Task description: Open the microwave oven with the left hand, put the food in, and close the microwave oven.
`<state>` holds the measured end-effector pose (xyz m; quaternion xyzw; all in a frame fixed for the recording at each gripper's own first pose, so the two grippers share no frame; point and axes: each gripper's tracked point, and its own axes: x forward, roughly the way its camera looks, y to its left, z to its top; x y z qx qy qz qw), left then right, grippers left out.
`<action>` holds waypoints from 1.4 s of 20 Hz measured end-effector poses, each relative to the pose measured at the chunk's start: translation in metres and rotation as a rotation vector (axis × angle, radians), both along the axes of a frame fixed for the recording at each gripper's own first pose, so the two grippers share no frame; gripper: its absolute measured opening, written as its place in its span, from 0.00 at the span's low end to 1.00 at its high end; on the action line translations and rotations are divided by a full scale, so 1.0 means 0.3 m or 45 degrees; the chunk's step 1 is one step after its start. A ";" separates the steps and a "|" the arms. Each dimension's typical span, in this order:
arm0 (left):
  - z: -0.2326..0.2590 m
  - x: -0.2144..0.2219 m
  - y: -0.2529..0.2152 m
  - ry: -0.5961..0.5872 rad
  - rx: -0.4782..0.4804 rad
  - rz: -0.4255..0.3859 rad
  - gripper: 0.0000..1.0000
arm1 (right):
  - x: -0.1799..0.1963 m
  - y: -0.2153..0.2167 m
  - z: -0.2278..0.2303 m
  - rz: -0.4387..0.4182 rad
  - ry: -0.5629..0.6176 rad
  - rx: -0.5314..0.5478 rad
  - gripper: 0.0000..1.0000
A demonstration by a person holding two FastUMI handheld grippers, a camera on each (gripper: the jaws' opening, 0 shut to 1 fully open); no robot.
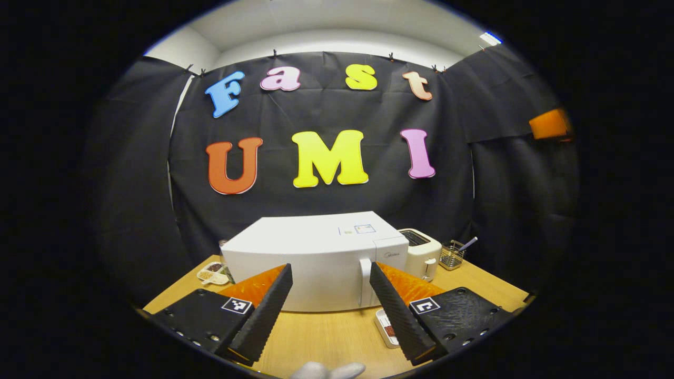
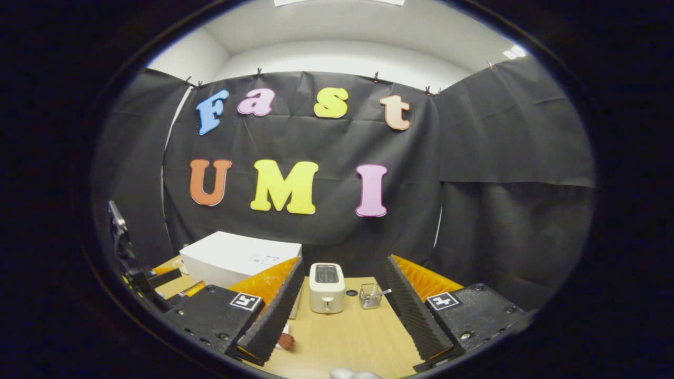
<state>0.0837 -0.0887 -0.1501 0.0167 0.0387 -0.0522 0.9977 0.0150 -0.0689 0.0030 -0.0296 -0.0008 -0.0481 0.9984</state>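
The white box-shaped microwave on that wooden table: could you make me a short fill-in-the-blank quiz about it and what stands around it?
1. The door of the white box-shaped microwave is ____.
2. The small white toaster stands on the microwave's ____ side in the left gripper view.
3. The left tool has its two black ridged fingers spread ____.
4. Everything rests on a light ____ table.

Missing words: closed; right; open; wooden

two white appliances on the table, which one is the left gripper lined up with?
The microwave, the big box with its door shut. It sits straight ahead between the open left gripper fingers. The small slotted toaster stands off to its right.
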 end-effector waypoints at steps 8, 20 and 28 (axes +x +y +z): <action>-0.275 0.261 -0.157 0.132 -0.064 0.008 0.88 | 0.006 -0.136 -0.048 -0.138 0.088 -0.066 0.99; -0.371 0.454 -0.203 0.149 -0.022 0.023 0.90 | 0.038 -0.164 -0.104 -0.189 0.142 -0.062 1.00; -0.387 0.457 -0.205 0.202 -0.091 0.049 0.23 | 0.037 -0.158 -0.121 -0.169 0.151 -0.065 1.00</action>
